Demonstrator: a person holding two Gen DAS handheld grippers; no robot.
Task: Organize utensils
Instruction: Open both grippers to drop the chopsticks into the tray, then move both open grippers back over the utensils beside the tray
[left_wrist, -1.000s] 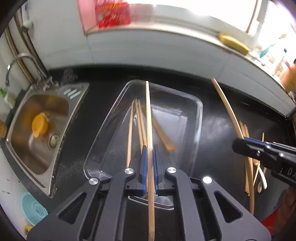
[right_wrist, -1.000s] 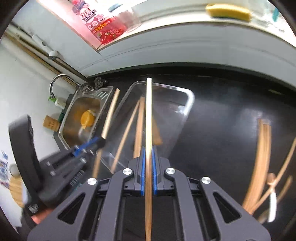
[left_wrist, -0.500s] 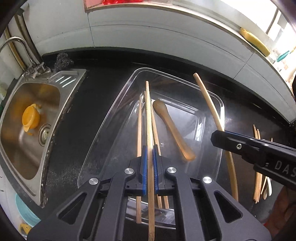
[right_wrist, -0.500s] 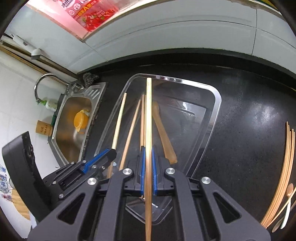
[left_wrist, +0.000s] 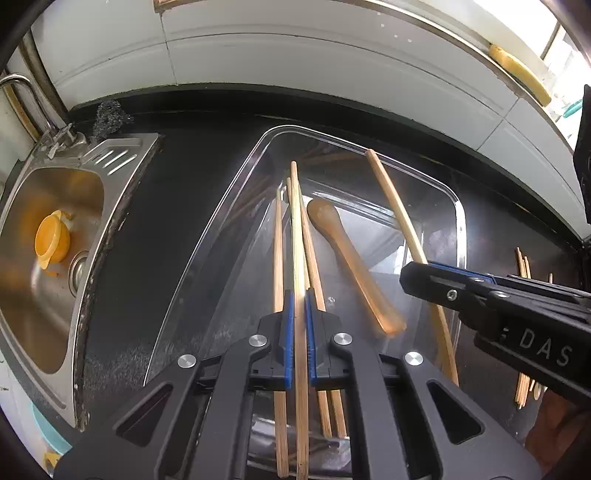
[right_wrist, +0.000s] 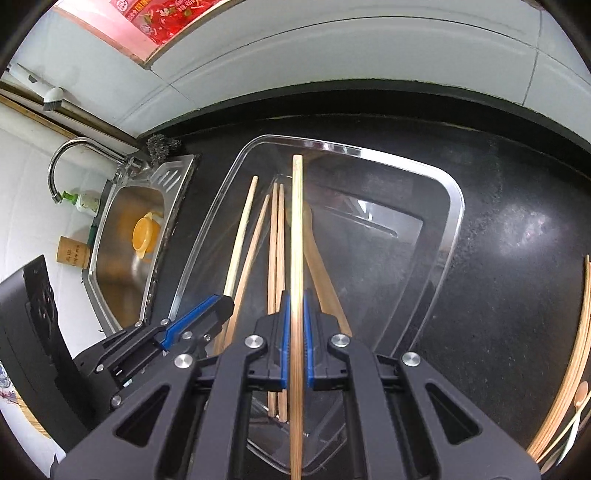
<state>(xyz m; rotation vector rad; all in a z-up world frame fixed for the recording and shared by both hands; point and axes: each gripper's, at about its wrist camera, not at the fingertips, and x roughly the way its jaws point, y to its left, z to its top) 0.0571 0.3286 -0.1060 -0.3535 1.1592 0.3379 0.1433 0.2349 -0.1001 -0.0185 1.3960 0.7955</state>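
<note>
Your left tool (left_wrist: 299, 314) pinches a pale bamboo chopstick (left_wrist: 296, 236) | over the clear plastic tray (left_wrist: 458, 206) | right tool (left_wrist: 424, 275) grips another.

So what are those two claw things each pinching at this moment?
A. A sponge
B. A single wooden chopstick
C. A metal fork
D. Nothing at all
B: the left gripper is shut on one chopstick and the right gripper on another chopstick, both over the clear plastic tray.
</note>
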